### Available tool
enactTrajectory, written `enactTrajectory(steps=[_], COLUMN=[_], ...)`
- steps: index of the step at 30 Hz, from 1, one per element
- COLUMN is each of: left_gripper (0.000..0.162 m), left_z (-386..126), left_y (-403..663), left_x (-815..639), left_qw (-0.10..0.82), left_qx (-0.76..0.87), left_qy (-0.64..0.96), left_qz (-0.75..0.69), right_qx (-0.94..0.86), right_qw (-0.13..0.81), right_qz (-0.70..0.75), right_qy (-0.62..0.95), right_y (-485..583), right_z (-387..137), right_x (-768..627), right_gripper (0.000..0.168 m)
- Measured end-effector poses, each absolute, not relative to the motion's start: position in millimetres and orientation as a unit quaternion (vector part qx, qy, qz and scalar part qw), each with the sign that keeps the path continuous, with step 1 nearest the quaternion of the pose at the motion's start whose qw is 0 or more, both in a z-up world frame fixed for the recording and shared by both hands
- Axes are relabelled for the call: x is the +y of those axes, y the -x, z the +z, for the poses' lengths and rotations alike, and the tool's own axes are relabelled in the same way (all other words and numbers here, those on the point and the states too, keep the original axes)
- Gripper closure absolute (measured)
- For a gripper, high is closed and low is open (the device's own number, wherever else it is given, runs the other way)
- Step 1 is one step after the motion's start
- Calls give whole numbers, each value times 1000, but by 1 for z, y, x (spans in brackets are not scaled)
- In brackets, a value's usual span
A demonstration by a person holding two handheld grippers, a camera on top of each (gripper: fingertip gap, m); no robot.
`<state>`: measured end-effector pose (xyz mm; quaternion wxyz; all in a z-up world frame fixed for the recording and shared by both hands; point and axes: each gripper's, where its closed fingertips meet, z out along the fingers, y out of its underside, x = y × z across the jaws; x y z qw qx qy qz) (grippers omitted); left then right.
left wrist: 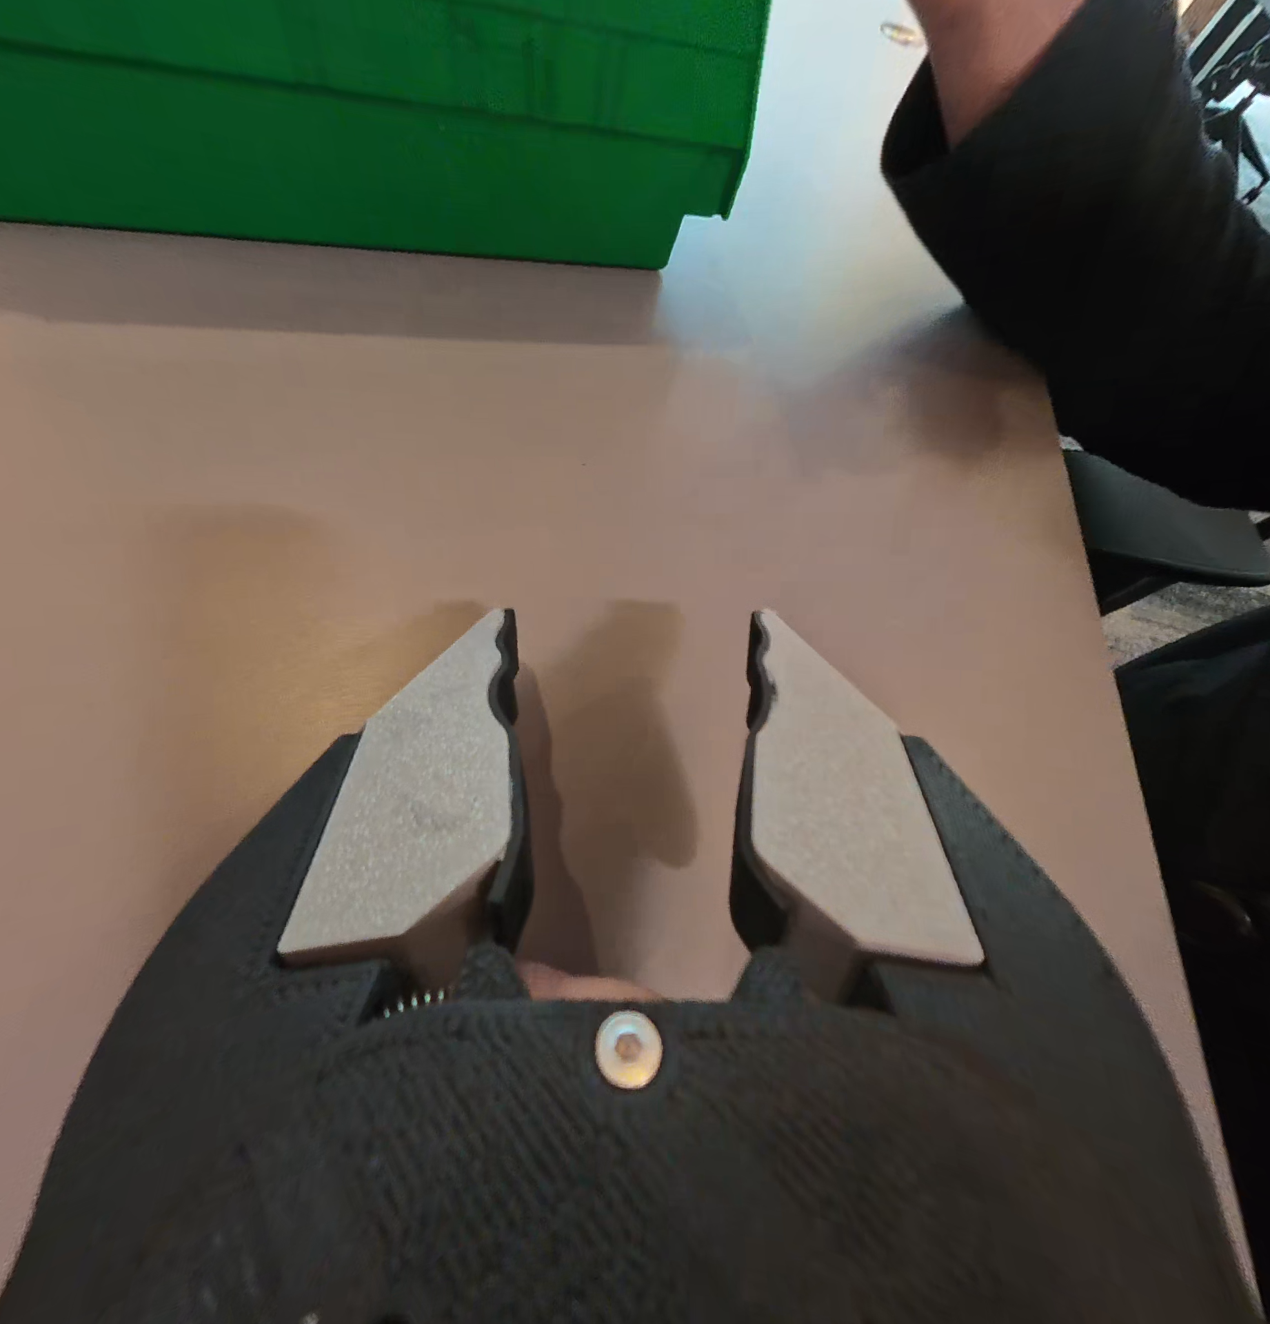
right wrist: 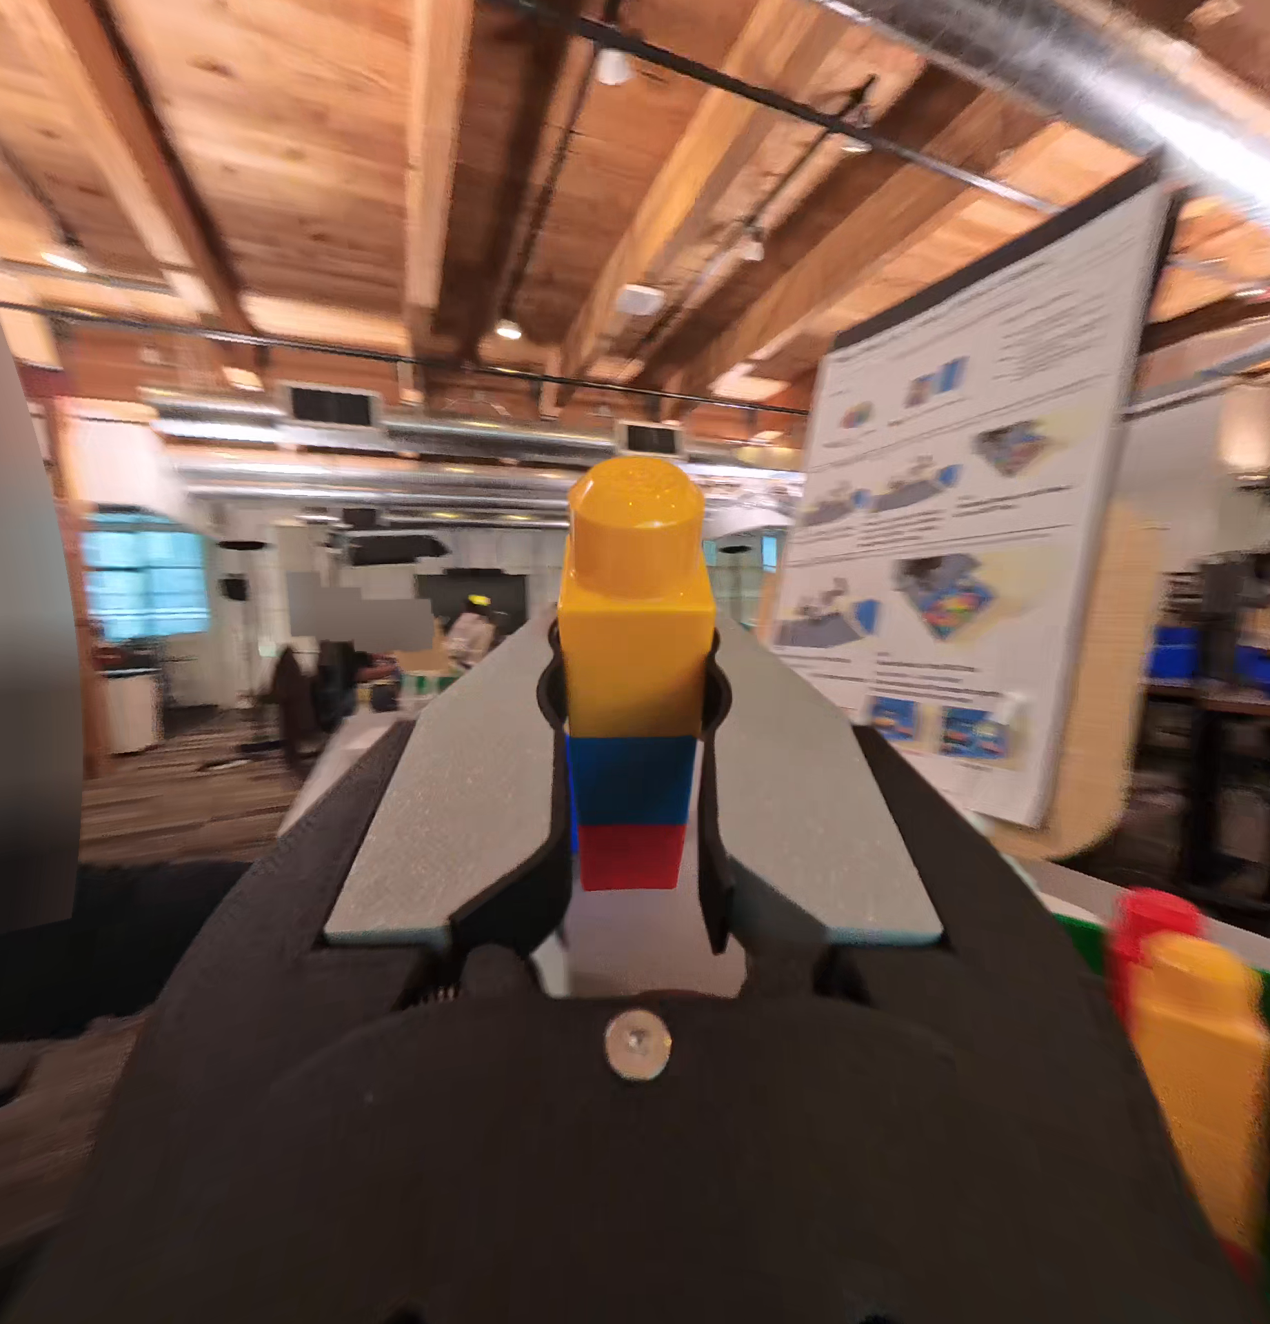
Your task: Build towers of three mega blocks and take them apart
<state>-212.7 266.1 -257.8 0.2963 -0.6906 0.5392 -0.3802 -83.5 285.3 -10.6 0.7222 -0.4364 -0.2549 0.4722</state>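
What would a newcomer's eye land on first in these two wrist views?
First, the three-block tower, yellow over blue over red, gripped at its yellow block by the right claw and raised against a wooden ceiling. Next, the left claw, open and empty over the bare brown table, with a green bin behind it.

Counted in the right wrist view: three stacked blocks forming one tower [right wrist: 632, 716], namely one yellow block [right wrist: 636, 630] on top, one blue block [right wrist: 631, 779] in the middle, one red block [right wrist: 631, 856] at the bottom. At the right edge, blurred, one more yellow block [right wrist: 1201, 1060] and one more red block [right wrist: 1155, 924]. One poster board [right wrist: 976, 544].

In the left wrist view: one green bin [left wrist: 331, 122], one table [left wrist: 331, 466], no blocks.
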Motion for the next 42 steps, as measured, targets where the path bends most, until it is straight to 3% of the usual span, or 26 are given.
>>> enactTrajectory(steps=[7, 12, 20, 23, 24, 31, 35, 39, 42], left_gripper=[101, 102, 102, 102, 102, 102, 102, 102, 102], left_z=[-261, -261, -261, -262, -262, -263, -262, -262, -262], left_y=[212, 212, 212, 212, 212, 212, 213, 213, 213], left_x=[265, 265, 264, 262, 261, 259, 260, 260, 262], left_qw=[291, 292, 291, 287, 285, 282, 279, 279, 281], left_qx=[546, 545, 549, 552, 553, 553, 550, 548, 545], left_qy=[691, 692, 690, 688, 688, 688, 690, 692, 694], left_qz=[-372, -372, -371, -373, -373, -375, -379, -379, -378], right_qx=[-178, -185, -178, -188, -187, -166, -150, -134, -158], right_qw=[713, 626, 608, 571, 572, 633, 704, 778, 798], right_qz=[207, 153, 158, 123, 126, 100, 84, 92, 99], right_qy=[646, 742, 758, 789, 789, 749, 690, 607, 574], right_y=[14, 12, 27, 24, 24, 8, 1, 12, 43], right_z=[-78, -141, -162, -187, -185, -151, -105, -52, -40], right_x=[375, 417, 464, 469, 468, 453, 427, 382, 358], right_gripper=[136, 135, 135, 113, 107, 107, 105, 116, 117])
